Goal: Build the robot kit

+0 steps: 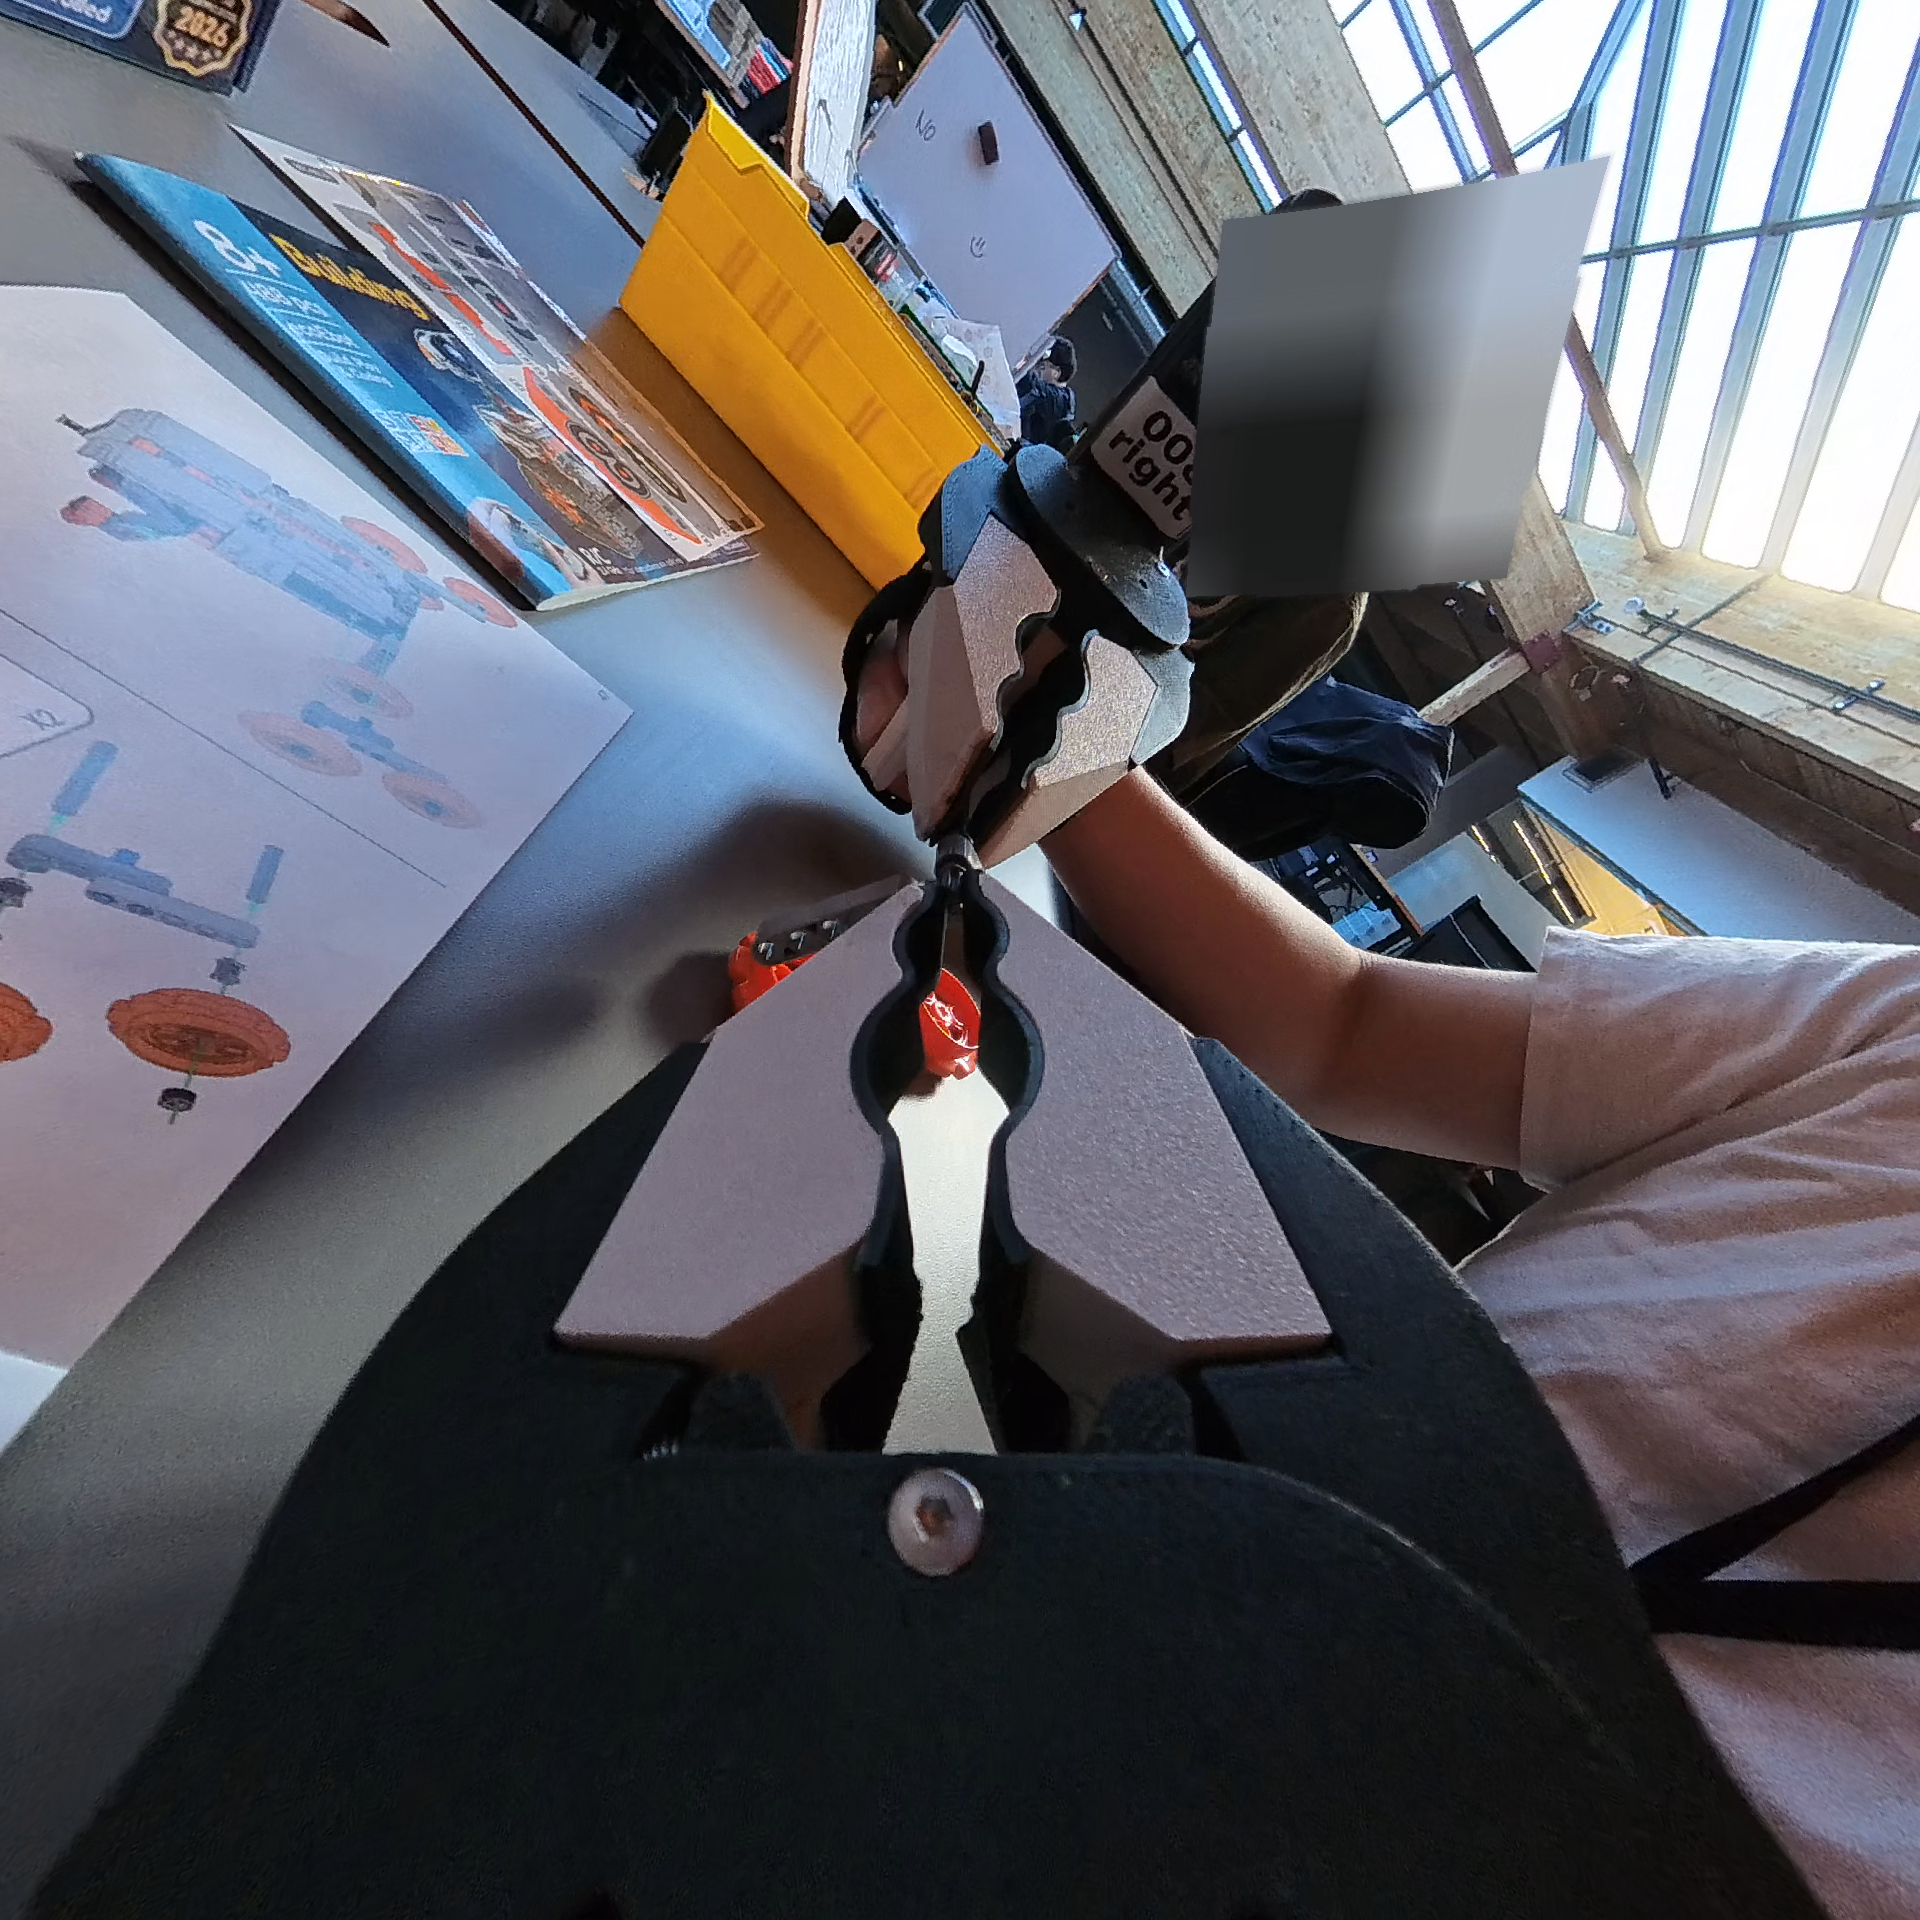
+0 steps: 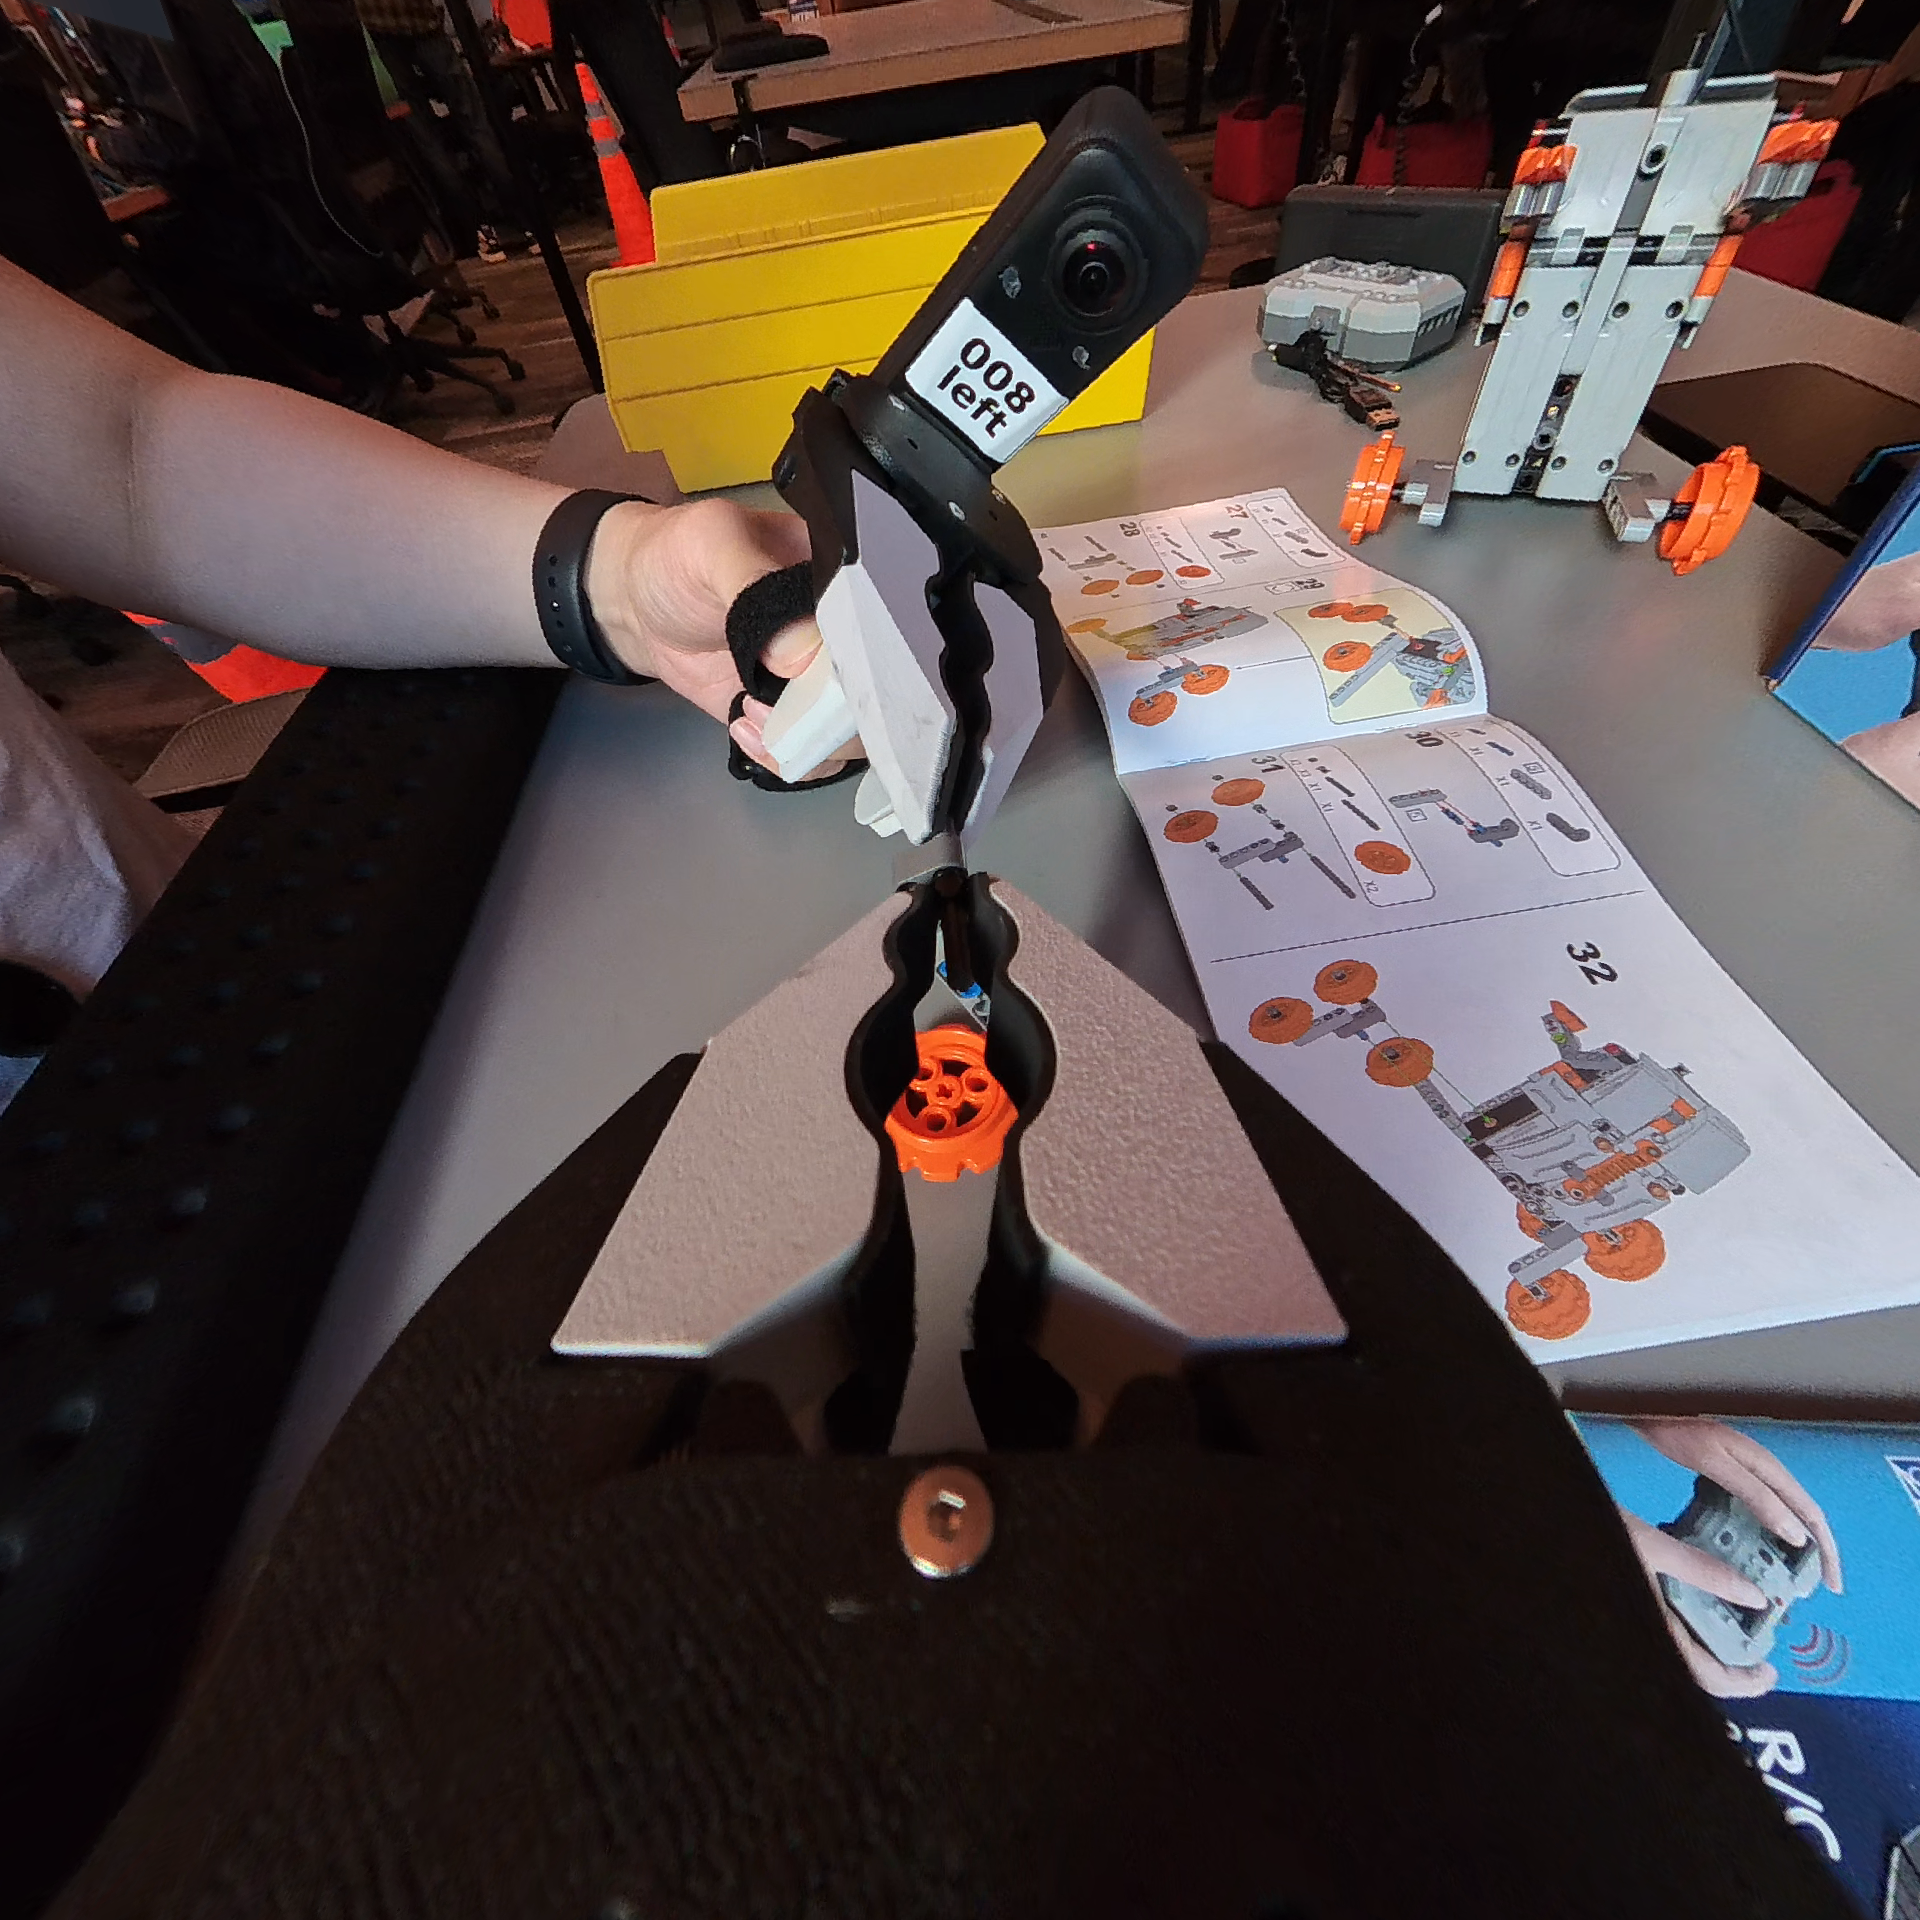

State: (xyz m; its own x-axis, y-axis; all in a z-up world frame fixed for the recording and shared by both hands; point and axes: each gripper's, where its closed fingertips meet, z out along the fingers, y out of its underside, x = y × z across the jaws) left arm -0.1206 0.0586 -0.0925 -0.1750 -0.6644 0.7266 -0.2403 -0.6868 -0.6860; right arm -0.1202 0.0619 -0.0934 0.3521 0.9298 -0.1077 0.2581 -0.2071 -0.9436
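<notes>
Left wrist view, tool: the left gripper (image 1: 940, 899) had its jaws drawn almost together at the tips, pinching a thin black plastic axle (image 1: 948, 920).
Left wrist view, other tool: the right gripper (image 1: 956, 831) met it tip to tip from the far side, closed on the same axle.
Left wrist view, parts: an orange toothed plastic wheel (image 1: 951, 1023) showed through the jaws; a grey holed beam (image 1: 800, 928) jutted left.
Right wrist view, tool: the right gripper (image 2: 951, 896) was clamped on the axle (image 2: 951, 925).
Right wrist view, extra: only here did a grey-and-orange brick vehicle (image 2: 1600, 312) appear, far right, beyond the open instruction booklet (image 2: 1403, 935).
Unclear: whether the wheel (image 2: 945, 1117) touched the grey table (image 2: 623, 935).
</notes>
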